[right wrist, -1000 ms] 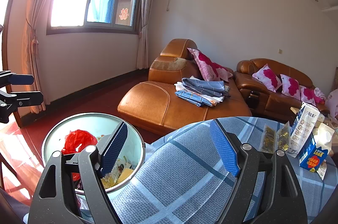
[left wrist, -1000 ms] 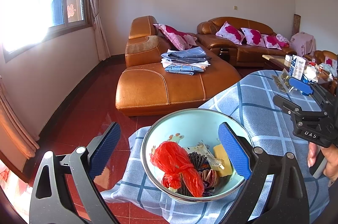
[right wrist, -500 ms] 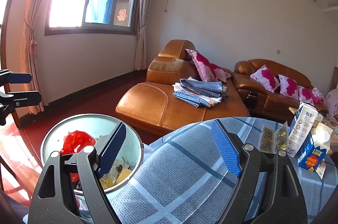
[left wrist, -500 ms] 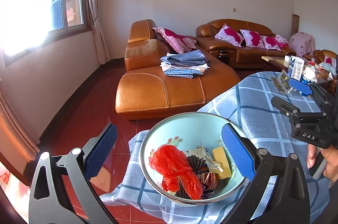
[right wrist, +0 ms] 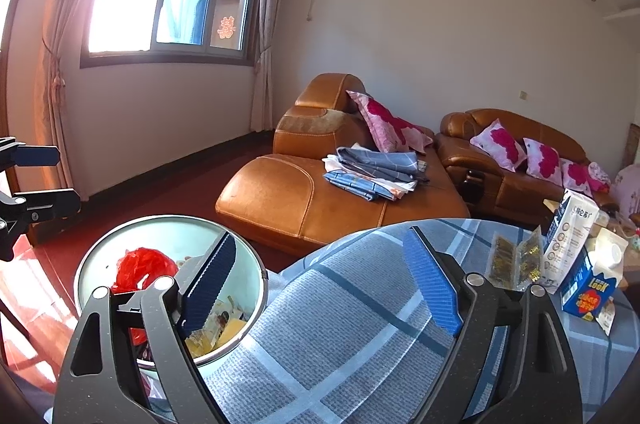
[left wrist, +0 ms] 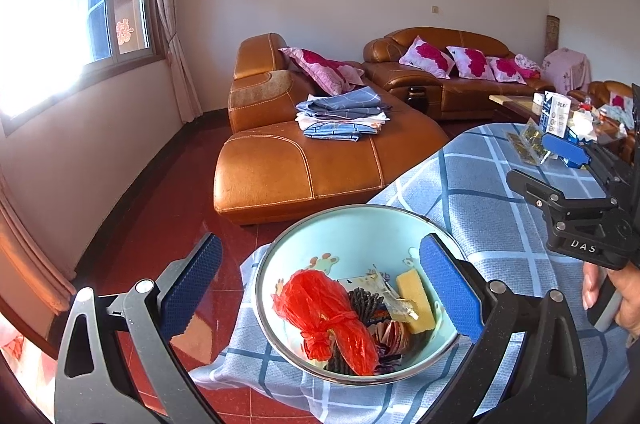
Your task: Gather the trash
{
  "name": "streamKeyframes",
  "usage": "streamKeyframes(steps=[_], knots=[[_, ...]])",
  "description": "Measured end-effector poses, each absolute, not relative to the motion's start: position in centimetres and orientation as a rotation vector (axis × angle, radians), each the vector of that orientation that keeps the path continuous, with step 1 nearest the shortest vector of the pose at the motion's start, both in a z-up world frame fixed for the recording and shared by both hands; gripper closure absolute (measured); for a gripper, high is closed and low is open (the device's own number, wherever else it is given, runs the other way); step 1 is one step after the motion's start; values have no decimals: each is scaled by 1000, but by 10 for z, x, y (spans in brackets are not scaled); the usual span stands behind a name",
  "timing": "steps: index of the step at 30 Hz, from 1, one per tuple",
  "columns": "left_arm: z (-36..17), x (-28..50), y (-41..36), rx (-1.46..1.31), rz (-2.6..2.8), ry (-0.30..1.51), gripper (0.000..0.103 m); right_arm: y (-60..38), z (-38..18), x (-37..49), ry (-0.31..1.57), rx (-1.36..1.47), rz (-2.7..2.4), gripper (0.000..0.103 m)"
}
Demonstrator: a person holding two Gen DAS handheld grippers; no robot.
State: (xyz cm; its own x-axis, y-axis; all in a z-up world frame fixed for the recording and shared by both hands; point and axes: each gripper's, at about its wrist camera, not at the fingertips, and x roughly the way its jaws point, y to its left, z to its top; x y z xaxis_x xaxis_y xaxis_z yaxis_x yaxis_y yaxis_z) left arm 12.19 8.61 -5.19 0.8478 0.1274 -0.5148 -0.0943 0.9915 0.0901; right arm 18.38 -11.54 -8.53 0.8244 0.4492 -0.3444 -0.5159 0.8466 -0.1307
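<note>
A pale blue bowl (left wrist: 352, 236) sits at the near left edge of the table with the blue checked cloth (left wrist: 480, 192). It holds a red plastic bag (left wrist: 328, 312), a yellow sponge piece (left wrist: 414, 296), wrappers and other scraps. My left gripper (left wrist: 320, 284) is open and empty, hovering just before the bowl. My right gripper (right wrist: 320, 280) is open and empty above the cloth, to the right of the bowl (right wrist: 176, 236). At the table's far side lie gold snack packets (right wrist: 516, 260), a white carton (right wrist: 568, 232) and a blue carton (right wrist: 588, 288).
An orange leather chaise (left wrist: 312, 160) with folded blue cloths stands beyond the table. A second sofa with pink cushions (left wrist: 460, 72) runs along the far wall. The red tiled floor (left wrist: 160, 208) lies left of the table. A window is on the left wall.
Both grippers stay open and empty. The left view has drawn back slightly and risen, so the bowl sits a little lower. The right gripper has barely shifted.
</note>
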Motion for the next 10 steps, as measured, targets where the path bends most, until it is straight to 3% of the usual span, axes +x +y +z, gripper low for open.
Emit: streamKeyframes(steps=[10], knots=[[-48,121,83,39,79,553,6,-129,-82,182,344,-208,455,18]])
